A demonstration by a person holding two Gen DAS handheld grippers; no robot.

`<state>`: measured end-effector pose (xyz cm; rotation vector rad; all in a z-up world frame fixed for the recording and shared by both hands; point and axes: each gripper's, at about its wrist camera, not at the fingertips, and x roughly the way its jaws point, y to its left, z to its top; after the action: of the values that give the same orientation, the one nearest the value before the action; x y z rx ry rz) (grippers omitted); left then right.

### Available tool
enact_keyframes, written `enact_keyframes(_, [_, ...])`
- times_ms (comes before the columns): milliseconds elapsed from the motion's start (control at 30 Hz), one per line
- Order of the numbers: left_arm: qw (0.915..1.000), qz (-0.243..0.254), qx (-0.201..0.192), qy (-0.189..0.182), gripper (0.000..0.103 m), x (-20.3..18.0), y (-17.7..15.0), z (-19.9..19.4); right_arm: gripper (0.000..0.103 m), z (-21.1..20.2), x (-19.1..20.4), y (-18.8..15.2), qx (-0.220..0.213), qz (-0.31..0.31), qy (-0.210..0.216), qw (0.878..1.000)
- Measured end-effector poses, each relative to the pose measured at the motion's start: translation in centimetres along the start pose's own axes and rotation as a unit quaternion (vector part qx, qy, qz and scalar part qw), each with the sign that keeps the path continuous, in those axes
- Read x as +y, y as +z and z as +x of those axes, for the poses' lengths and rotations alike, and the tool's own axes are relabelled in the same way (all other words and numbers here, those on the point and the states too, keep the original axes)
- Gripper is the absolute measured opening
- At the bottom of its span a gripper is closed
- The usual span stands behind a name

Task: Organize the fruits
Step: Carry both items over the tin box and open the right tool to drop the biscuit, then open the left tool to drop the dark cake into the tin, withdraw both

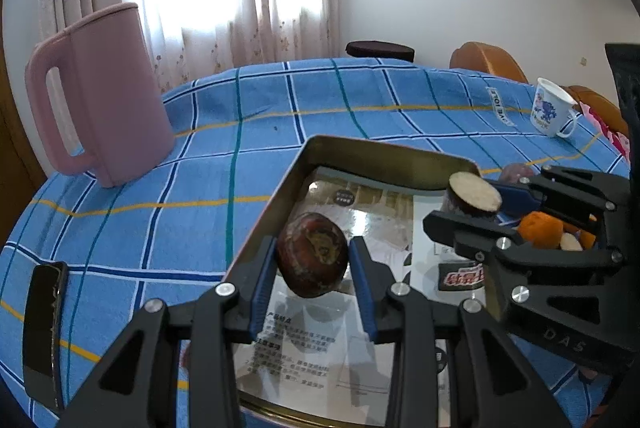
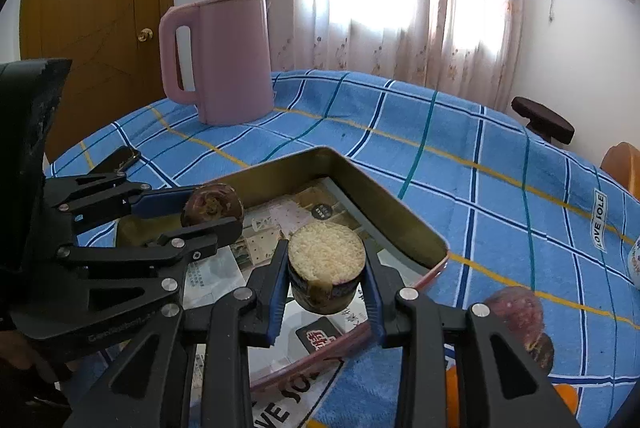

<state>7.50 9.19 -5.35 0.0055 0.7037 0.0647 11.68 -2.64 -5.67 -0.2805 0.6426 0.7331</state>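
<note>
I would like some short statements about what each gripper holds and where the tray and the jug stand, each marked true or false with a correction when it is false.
1. The left gripper is shut on a dark reddish-brown fruit. True.
2. The right gripper is open and holds nothing. False: it is shut on a cut piece with a pale flat top.
3. Both grippers hold their pieces over the metal tray. True.
4. The pink jug stands inside the tray. False: it stands on the blue checked cloth, beyond the tray.
5. A white cup stands on the cloth. True.
</note>
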Motion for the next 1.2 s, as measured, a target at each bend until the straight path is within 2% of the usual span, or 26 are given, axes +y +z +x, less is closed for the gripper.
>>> enact_keyframes(533, [0.9997, 0.005, 0.019, 0.013, 0.039, 0.4, -0.2, 0.9, 0.036, 1.3, 1.0, -0.1, 0.029, -0.018, 0.004, 0.999])
enact_keyframes(700, [0.9997, 0.004, 0.001, 0.024, 0.043, 0.4, -0.1, -0.4, 0.056, 0.6, 0.7, -0.2, 0.013, -0.008, 0.004, 1.0])
enact_keyframes(767, [0.9998, -0.002, -0.009, 0.019, 0.052, 0.6, -0.1, -1.4, 0.057, -0.4, 0.5, -0.3, 0.005, 0.0, 0.004, 1.0])
enact_keyframes(833, [0.9994, -0.007, -0.031, 0.017, 0.066, 0.6, -0.1, -2.9, 0.057, -1.7, 0.3, -0.8, -0.004, -0.003, 0.002, 1.0])
enact_keyframes(1000, [0.9978, 0.0, -0.066, -0.014, 0.071, -1.4, -0.2, -5.7, 0.057, -6.4, -1.3, -3.8, -0.022, 0.003, -0.034, 0.999])
enact_keyframes(1200, [0.9947, 0.038, -0.07, -0.065, 0.073, -6.4, -0.9, -6.5, 0.057, -11.7, -6.0, -9.3, -0.028, 0.063, -0.101, 0.992])
